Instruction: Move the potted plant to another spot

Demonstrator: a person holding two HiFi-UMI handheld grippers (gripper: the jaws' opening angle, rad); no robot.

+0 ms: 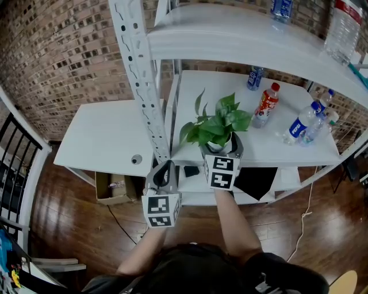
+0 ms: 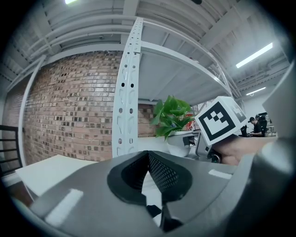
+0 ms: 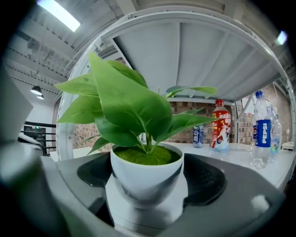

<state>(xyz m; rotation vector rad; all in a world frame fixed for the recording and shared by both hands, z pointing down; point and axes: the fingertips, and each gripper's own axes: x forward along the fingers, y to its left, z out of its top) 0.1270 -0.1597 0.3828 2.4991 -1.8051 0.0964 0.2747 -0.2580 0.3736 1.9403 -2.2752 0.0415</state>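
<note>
Standing between right gripper's parted jaws: potted plant.

Head view first: the potted plant has its white pot all but lost under its own leaves and the marker cube of the right claw. In the right gripper view the pot's wall covers the pad faces, so whether they touch it, can't tell. Beyond the plant, a blue-label bottle and a clear bottle run off the top edge.
</note>
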